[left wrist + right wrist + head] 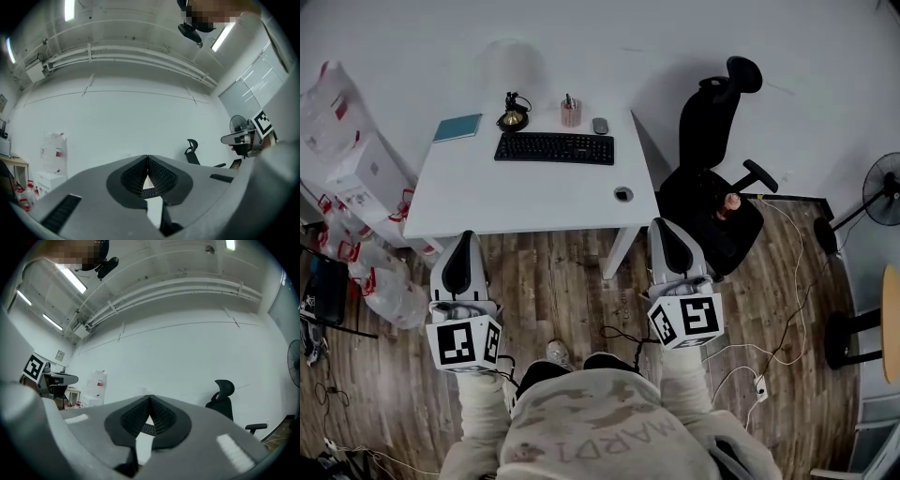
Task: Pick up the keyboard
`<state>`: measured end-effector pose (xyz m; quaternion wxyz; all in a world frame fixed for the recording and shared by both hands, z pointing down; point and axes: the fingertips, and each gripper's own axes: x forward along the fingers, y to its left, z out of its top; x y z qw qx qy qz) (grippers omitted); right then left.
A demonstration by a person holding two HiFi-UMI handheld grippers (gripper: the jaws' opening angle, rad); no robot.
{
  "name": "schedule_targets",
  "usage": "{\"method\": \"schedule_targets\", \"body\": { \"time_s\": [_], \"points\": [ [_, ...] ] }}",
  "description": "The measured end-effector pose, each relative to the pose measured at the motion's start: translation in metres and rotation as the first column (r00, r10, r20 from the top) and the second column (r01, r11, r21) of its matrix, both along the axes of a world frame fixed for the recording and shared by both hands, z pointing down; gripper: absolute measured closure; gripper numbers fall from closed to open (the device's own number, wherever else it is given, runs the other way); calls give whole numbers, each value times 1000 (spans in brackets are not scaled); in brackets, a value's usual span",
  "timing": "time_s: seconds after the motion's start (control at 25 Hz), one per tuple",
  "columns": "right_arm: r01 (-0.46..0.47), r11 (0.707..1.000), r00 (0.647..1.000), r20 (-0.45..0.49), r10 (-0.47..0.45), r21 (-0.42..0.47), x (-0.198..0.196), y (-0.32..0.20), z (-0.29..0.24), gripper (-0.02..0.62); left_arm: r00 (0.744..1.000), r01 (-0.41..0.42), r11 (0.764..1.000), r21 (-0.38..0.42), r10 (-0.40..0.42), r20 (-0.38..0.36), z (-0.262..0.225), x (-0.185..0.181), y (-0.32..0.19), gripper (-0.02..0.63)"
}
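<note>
A black keyboard (555,148) lies across the back half of the white table (487,202). My left gripper (466,246) hovers over the floor just short of the table's front left edge, jaws shut with nothing in them. My right gripper (667,236) hangs beside the table's front right corner, also shut and empty. Both are well short of the keyboard. In the left gripper view the jaws (147,161) meet at the tips, and the table shows through the small gap below. In the right gripper view the jaws (150,401) are likewise closed, and a sliver of the keyboard (148,429) shows between them.
On the table stand a teal notebook (457,127), a black desk lamp (514,116), a pen cup (571,112), a mouse (600,126) and a small round thing (623,194). A black office chair (712,187) stands right of the table, a fan (883,192) farther right. Bags and boxes (356,187) pile up at the left.
</note>
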<state>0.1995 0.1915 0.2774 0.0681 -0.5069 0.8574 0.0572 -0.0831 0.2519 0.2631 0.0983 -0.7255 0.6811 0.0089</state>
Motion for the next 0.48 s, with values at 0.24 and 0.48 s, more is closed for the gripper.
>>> {"method": "schedule_targets", "body": {
  "time_s": [0.24,0.48],
  "points": [
    [-19,1000,1000,10,19,-6,-23,-26,2,584,999,-32,999,0,32,-6,3,-21,-32,600],
    [-38,999,999,5,38,-10,-47,-49,4,586,998,-54,999,0,54,-13,6,-45,-60,600]
  ]
}}
